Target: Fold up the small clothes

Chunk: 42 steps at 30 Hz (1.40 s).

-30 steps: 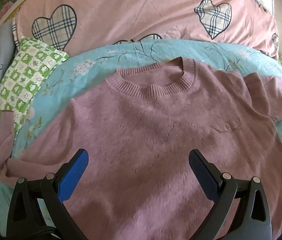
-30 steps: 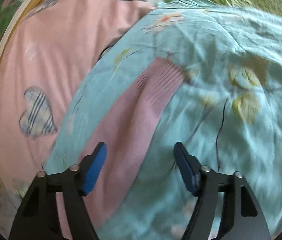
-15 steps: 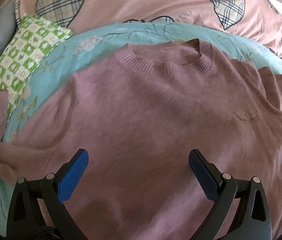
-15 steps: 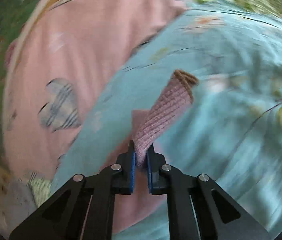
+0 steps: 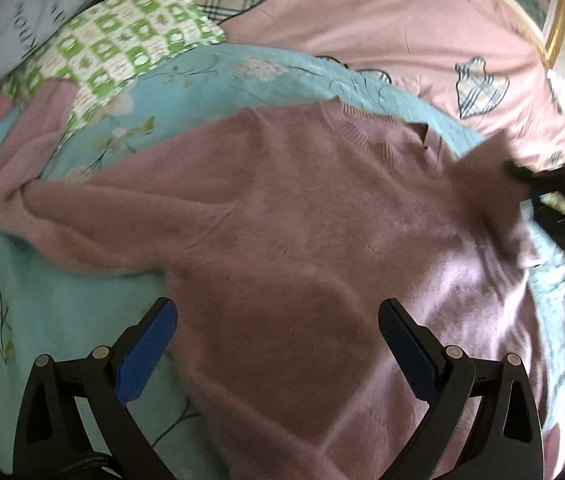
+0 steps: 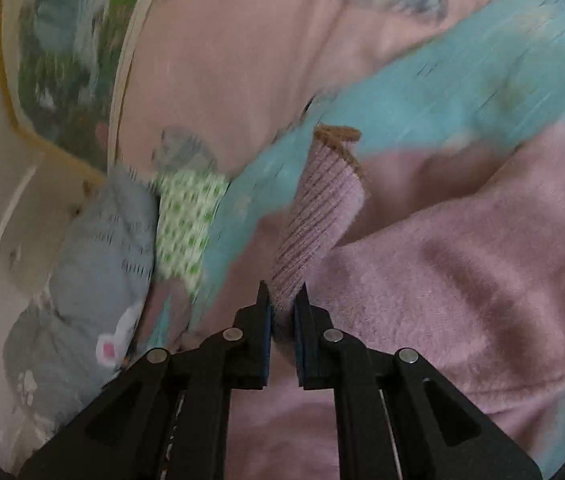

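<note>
A mauve knit sweater (image 5: 302,232) lies front-up on a light blue floral sheet (image 5: 54,292), neck toward the far side. Its left sleeve (image 5: 22,168) trails off to the left. My left gripper (image 5: 278,344) is open and empty, hovering over the sweater's lower body. My right gripper (image 6: 282,308) is shut on the ribbed sleeve cuff (image 6: 318,208) and holds the sleeve lifted over the sweater's body (image 6: 482,264). In the left wrist view the right gripper (image 5: 554,184) shows blurred at the right edge with the sleeve raised.
A pink quilt with plaid hearts (image 5: 362,12) lies behind the sheet. A green checked pillow (image 5: 122,40) and a grey pillow (image 5: 34,4) sit at the far left; they also show in the right wrist view, green (image 6: 186,220) and grey (image 6: 94,264).
My right gripper closed on the sleeve cuff and has carried it up and across over the sweater's body. My left gripper has swung left, staying open.
</note>
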Available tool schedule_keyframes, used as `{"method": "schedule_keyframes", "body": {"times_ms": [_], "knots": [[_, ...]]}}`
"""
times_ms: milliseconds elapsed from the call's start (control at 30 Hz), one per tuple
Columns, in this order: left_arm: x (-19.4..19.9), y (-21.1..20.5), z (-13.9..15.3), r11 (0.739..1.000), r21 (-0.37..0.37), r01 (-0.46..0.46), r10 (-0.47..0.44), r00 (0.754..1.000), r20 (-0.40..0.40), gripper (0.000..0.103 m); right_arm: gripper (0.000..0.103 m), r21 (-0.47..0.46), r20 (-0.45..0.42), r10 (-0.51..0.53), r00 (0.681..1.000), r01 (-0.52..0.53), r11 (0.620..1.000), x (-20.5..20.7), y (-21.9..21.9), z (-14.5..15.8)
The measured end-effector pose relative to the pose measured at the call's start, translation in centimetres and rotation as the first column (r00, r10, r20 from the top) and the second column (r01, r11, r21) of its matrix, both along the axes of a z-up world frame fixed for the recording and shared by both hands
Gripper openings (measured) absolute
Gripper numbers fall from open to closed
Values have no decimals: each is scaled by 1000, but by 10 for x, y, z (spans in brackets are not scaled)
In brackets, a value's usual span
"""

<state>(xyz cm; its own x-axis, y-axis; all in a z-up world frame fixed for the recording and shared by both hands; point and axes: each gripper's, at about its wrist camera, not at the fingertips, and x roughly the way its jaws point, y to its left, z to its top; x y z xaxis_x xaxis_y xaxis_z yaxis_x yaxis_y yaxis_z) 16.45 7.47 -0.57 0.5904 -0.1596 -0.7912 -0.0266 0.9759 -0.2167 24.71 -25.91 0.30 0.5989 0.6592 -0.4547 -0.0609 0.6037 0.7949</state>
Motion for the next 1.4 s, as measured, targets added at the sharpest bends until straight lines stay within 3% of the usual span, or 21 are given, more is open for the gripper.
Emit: {"method": "schedule_keyframes", "body": {"times_ms": [167, 267, 300, 400, 433, 567, 767, 833, 867, 933, 967, 1000, 1067, 1167, 1233, 1333, 1400], "knots": [[-7, 18, 7, 999, -32, -10, 11, 1000, 14, 101, 11, -45, -22, 126, 992, -127, 991, 18, 93, -20], [-4, 19, 10, 1000, -28, 2, -2, 1000, 16, 101, 17, -84, -60, 161, 985, -166, 983, 28, 125, -36], [-1, 20, 11, 1000, -29, 7, -7, 1000, 15, 101, 25, -76, -79, 165, 983, -171, 982, 30, 130, -41], [10, 12, 12, 999, -26, 33, -33, 999, 4, 101, 49, -3, -92, 163, 982, -164, 986, 27, 126, -49], [14, 8, 12, 999, -28, 43, -43, 999, -2, 101, 51, 7, -81, 147, 986, -147, 989, 23, 118, -48], [44, -11, 3, 995, -68, 75, -79, 995, -64, 101, 52, 31, -44, 88, 995, -87, 996, 9, 91, -37], [87, -32, -25, 998, -49, 49, -58, 979, -198, 100, 52, -45, 4, -19, 1000, 19, 999, -31, 32, -17], [94, -36, -32, 996, -76, 54, -69, 975, -211, 93, 52, -59, 17, -50, 999, 51, 997, -46, 14, -15], [97, -40, -34, 994, -92, 66, -83, 975, -204, 79, 52, -63, 20, -67, 998, 68, 996, -53, 8, -15], [100, -46, -34, 992, -93, 89, -105, 978, -179, 39, 52, -60, 24, -99, 995, 100, 993, -64, -5, -16], [101, -50, -32, 988, -105, 112, -129, 978, -163, 7, 52, -54, 21, -119, 993, 120, 991, -69, -13, -18], [101, -51, -27, 986, -117, 119, -136, 979, -150, 8, 52, -53, 21, -134, 991, 135, 989, -72, -18, -18], [90, -49, 2, 987, -94, 129, -131, 991, -22, 8, 52, -62, 26, -163, 986, 164, 985, -78, -30, -18], [73, -32, 35, 988, -75, 134, -122, 983, 138, 7, 52, -80, 42, -216, 975, 219, 972, -86, -52, -14], [82, -22, 22, 994, -15, 106, -104, 989, 108, 7, 52, -107, 49, -259, 965, 263, 959, -88, -66, -15], [92, -10, -2, 995, -25, 92, -91, 995, 38, 7, 52, -149, 18, -316, 949, 315, 937, -80, -83, -24], [91, -10, -8, 995, 3, 98, -98, 994, 39, 8, 52, -203, -7, -351, 936, 342, 917, -71, -95, -29]]}}
